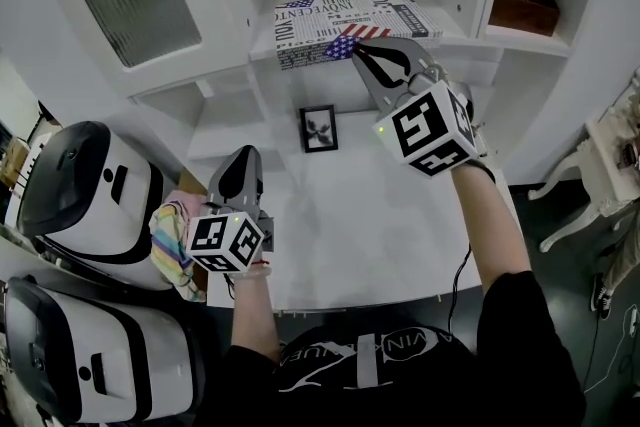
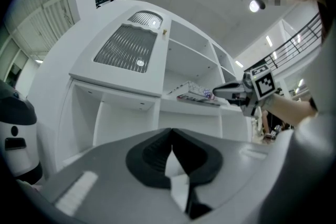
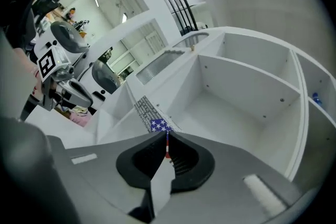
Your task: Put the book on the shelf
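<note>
At the left of the white desk (image 1: 380,235), the left gripper (image 1: 240,160) hangs, jaws pressed together on nothing. Centre, a small framed picture (image 1: 318,128) stands at the back. Above it the book (image 1: 340,20), newsprint-patterned with "YOU" legible on its edge, lies flat on the shelf (image 1: 455,43); the right gripper (image 1: 358,53), jaws together, touches its stars-and-stripes corner.

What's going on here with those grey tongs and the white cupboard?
A person holds a pair of tongs in each hand. The book lies flat on a shelf. The right tongs are closed, with their tips at the book's near corner. The left tongs are closed and empty, lower down over the desktop.
</note>
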The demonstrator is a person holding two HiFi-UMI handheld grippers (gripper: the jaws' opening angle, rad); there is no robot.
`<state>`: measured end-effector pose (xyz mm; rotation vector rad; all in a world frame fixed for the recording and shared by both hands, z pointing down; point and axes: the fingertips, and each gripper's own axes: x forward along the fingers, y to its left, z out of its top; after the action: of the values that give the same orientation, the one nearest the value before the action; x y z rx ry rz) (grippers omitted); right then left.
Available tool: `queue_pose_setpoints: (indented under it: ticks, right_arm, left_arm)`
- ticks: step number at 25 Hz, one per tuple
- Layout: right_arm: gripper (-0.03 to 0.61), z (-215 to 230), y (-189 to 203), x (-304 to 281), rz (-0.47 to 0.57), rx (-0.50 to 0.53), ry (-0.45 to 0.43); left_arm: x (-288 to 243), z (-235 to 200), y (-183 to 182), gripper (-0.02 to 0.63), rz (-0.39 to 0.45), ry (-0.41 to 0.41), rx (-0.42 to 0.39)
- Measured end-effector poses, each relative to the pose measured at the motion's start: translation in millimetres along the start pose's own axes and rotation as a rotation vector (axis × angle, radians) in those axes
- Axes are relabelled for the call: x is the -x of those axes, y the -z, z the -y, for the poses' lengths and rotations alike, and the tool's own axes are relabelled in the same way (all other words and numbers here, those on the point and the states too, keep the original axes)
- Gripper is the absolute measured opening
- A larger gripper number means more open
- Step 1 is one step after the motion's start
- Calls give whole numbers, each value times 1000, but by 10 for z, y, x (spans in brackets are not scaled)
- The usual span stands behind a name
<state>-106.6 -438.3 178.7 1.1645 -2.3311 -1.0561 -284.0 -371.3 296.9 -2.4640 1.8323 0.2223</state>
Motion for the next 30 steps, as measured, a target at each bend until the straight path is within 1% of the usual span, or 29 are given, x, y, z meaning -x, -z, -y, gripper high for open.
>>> queue_pose_setpoints:
  ticks: [6,10,15,20,25,30]
  right_arm:
    - [5,9,97,-60,-9,-96,20]
    - [5,28,120,-127,-17,-108,36]
    - [5,97,160,-204,-29,-164,50]
    - [5,133,209,-313,-52,-186,59]
    - [5,214,281,-390,-66,-232,81]
    - [5,247,322,-452,-103,-233,93]
  left_arm:
    - [67,-14,9,0,3,-8,4]
    - [116,-52,-9,0,5,-12,2]
    - [152,-85,-3,0,2,-13,10]
    - [204,-130,27,0,-4,-16,24]
    - [246,-163,28,0,-5,-20,27]
    - [287,-191,65,0,-14,-28,32]
